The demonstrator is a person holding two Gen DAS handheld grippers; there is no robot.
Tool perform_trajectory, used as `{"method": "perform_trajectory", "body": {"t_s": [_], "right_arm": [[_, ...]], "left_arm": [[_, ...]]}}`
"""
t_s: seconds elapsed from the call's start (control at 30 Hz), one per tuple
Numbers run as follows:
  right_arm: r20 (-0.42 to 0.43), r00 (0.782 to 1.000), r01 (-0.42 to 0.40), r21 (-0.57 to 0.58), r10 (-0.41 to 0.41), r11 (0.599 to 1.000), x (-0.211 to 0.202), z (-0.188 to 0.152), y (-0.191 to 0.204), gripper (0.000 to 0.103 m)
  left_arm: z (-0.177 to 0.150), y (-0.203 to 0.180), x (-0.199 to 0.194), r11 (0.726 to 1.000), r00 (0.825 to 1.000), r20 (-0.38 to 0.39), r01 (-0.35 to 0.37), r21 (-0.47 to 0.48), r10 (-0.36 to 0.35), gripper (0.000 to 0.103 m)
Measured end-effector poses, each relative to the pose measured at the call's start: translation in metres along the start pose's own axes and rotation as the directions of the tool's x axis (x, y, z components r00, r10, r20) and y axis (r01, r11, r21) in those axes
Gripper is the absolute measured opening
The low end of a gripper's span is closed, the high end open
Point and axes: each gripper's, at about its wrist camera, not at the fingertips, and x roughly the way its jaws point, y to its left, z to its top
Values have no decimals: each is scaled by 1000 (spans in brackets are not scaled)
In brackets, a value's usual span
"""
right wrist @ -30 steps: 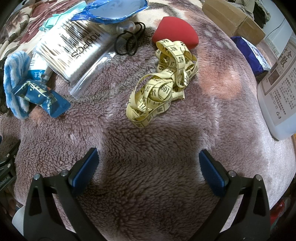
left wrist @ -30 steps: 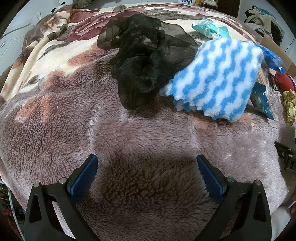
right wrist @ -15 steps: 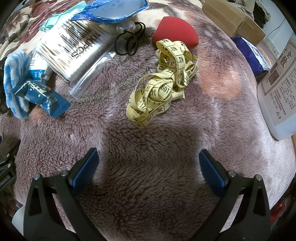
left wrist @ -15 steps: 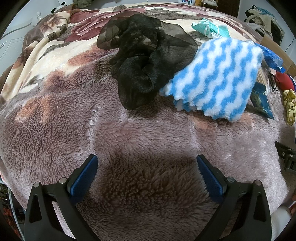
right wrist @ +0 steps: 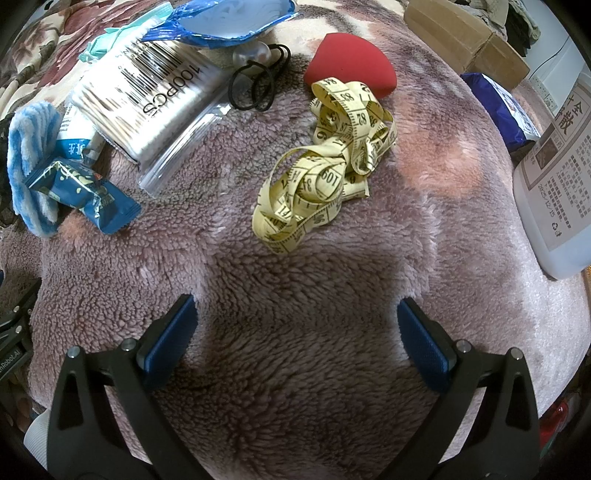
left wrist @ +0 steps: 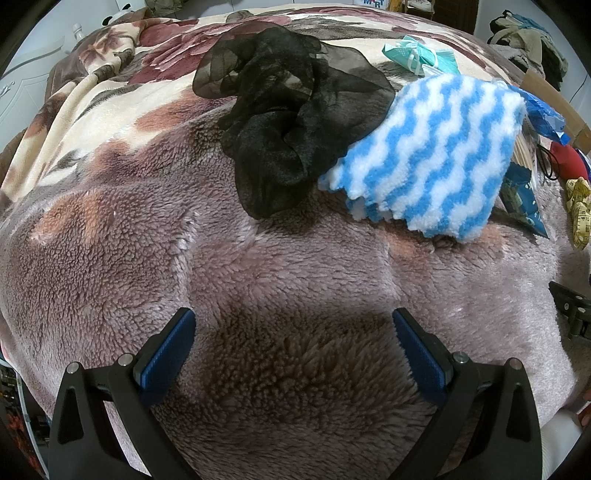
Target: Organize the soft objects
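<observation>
A sheer black scarf (left wrist: 288, 122) lies bunched on the plush blanket (left wrist: 110, 258), with a fluffy blue-and-white wavy cloth (left wrist: 432, 158) overlapping its right side. My left gripper (left wrist: 293, 332) hovers open over bare blanket well short of both. In the right wrist view a tangled yellow tape measure (right wrist: 325, 177) lies ahead, a red makeup sponge (right wrist: 351, 74) just behind it and black hair ties (right wrist: 255, 86) to the left. My right gripper (right wrist: 295, 325) is open and holds nothing, a little short of the tape.
A bag of cotton swabs (right wrist: 147, 107), a blue snack packet (right wrist: 88, 192) and a blue plastic wrapper (right wrist: 229, 18) lie at left. A white jug (right wrist: 557, 177) and cardboard boxes (right wrist: 461, 37) stand at right. A teal face mask (left wrist: 417, 55) lies behind the wavy cloth.
</observation>
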Motion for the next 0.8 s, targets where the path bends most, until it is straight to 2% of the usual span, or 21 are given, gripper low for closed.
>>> {"method": "perform_trajectory", "body": {"t_s": [0.57, 0.8], "right_arm": [[-1, 1000, 2, -8, -2, 1000, 1, 0, 0, 103], [-11, 1000, -11, -30, 10, 999, -4, 6, 1, 103]], "left_arm": [[1, 2, -1, 1000, 1000, 2, 2, 5, -2, 103], [6, 11, -19, 999, 999, 1, 36, 20, -36, 103]]}}
